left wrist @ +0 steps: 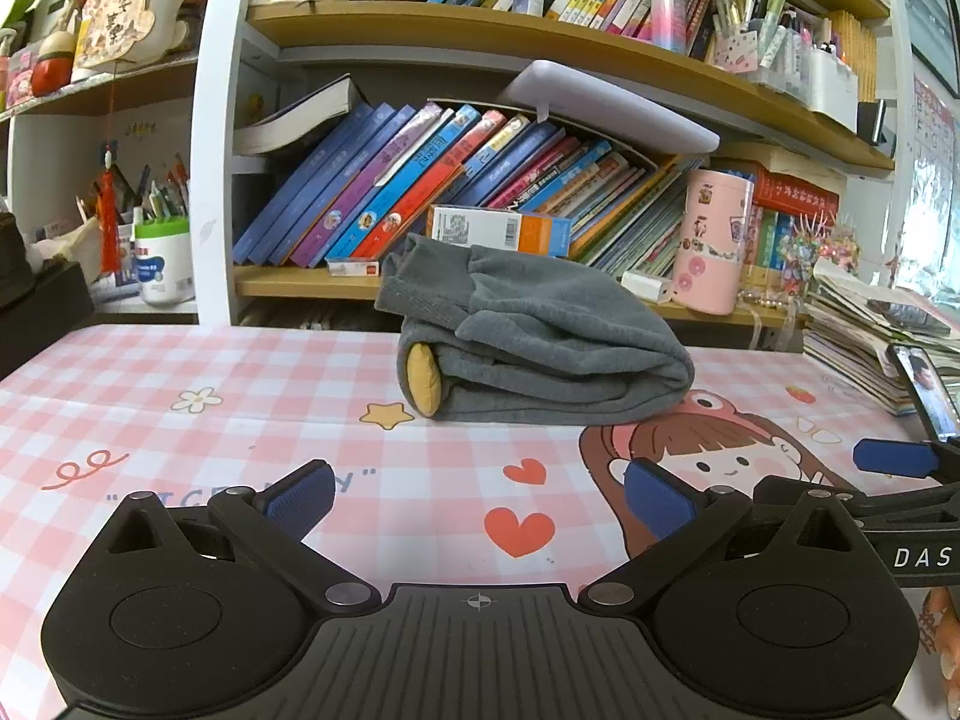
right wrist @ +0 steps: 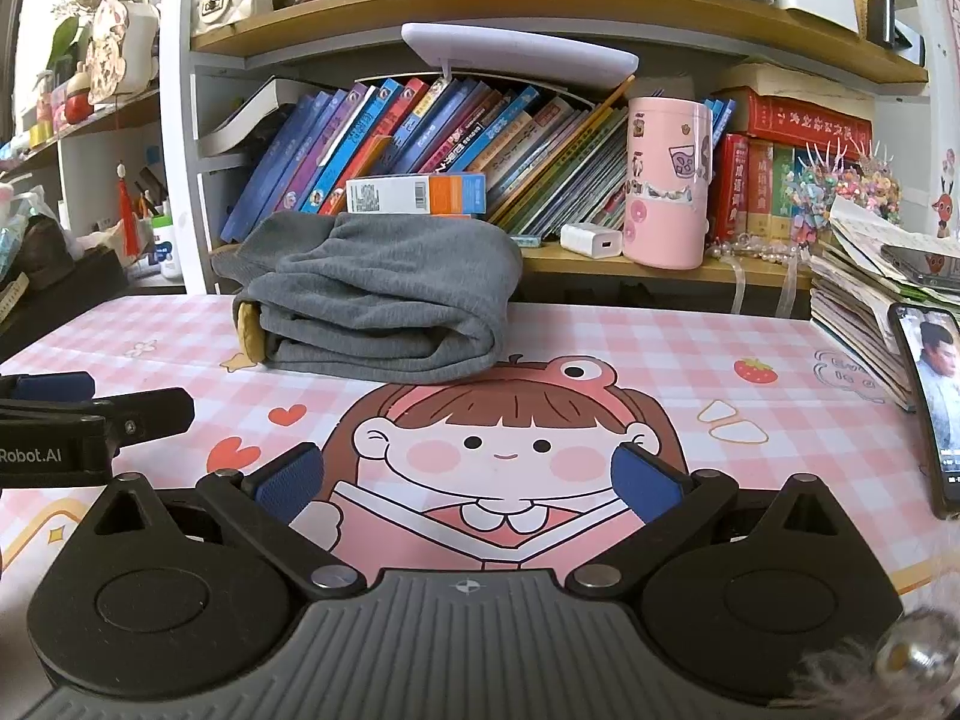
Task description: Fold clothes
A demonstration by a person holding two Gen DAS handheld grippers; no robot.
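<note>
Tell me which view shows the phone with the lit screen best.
The right wrist view: the lit phone shows most of its screen. The left wrist view catches it smaller, at the frame's right edge.

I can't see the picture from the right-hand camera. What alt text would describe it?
A grey fleece garment, folded into a thick bundle with a mustard-yellow patch at its left end, lies on a pink checked cartoon tablecloth before crowded bookshelves. The right gripper, blue-padded, hangs open and empty in the foreground; a phone leans at right.
</note>
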